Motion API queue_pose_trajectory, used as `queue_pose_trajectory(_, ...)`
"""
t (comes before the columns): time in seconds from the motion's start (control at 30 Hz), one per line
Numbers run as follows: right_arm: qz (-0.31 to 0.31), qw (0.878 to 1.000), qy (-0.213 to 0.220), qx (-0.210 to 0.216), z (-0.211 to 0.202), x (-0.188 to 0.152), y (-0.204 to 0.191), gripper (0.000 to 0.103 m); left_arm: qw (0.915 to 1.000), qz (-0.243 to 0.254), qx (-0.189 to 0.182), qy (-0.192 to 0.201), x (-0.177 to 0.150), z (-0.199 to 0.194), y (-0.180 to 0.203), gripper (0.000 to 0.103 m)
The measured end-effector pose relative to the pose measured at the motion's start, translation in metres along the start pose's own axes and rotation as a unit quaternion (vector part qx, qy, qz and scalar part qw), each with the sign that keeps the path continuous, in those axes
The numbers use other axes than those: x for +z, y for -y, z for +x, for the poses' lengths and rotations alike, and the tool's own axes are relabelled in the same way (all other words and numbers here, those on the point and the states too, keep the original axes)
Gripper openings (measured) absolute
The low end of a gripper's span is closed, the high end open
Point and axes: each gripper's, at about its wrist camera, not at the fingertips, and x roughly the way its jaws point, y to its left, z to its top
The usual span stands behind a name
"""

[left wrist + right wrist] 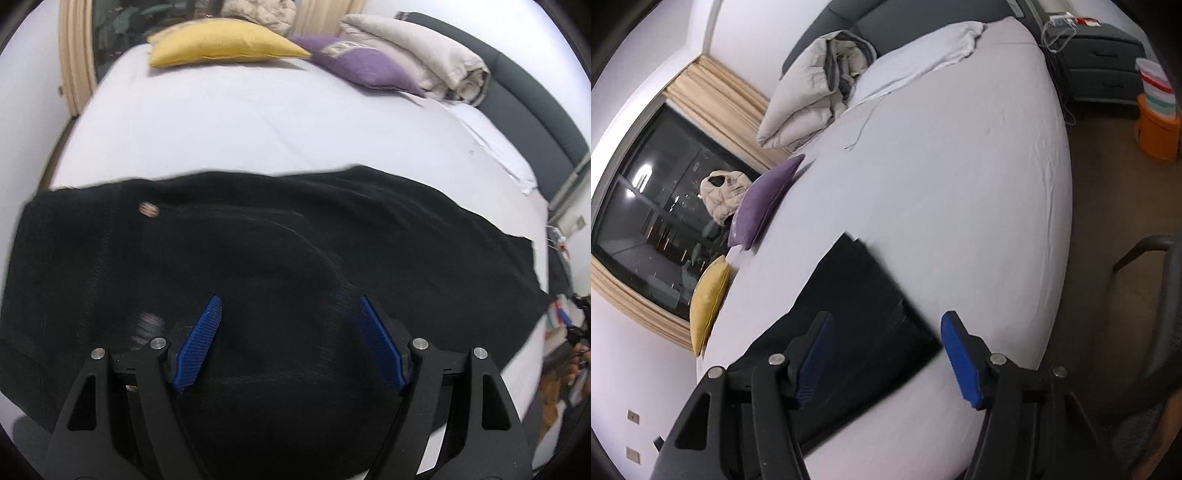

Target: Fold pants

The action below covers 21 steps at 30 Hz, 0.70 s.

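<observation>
Black pants [258, 251] lie folded lengthwise across the near side of a white bed [258, 122], waistband with a small button [149, 210] at the left. My left gripper [290, 314] is open and empty, just above the pants' middle. In the right wrist view the leg end of the pants [860, 306] lies flat near the bed's edge. My right gripper [886, 332] is open and empty, hovering over that end, its left finger over the cloth and its right finger over bare sheet.
A yellow pillow [221, 42], a purple pillow [358, 62] and a rolled beige duvet [424, 55] sit at the far side of the bed. A dark nightstand [1100, 62], orange bucket [1158, 129] and a chair [1160, 314] stand on the floor to the right.
</observation>
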Motion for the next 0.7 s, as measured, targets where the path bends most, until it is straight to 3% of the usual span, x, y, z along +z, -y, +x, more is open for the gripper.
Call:
queue_pose_trajectory(0.07, 0.047, 0.999, -0.018, 0.006, -0.010, -0.001, 0.037, 0.063, 1.0000, 0.006, -0.003, 0.000, -0.009, 0.000, 0.011, 0.076)
queue_pose_trajectory(0.17, 0.106, 0.993, -0.038, 0.016, 0.013, -0.008, 0.048, 0.063, 0.9999, 0.013, -0.003, 0.006, -0.015, -0.005, 0.021, 0.078)
queue_pose_trajectory(0.3, 0.129, 0.991, -0.044, 0.006, 0.032, -0.009, 0.049, 0.057, 0.9997, -0.006, -0.021, 0.006, -0.016, -0.010, 0.016, 0.078)
queue_pose_trajectory(0.7, 0.187, 0.981, -0.031, 0.028, 0.068, 0.006, 0.045, 0.058, 0.9995, -0.014, -0.026, 0.012, -0.014, -0.008, 0.013, 0.078)
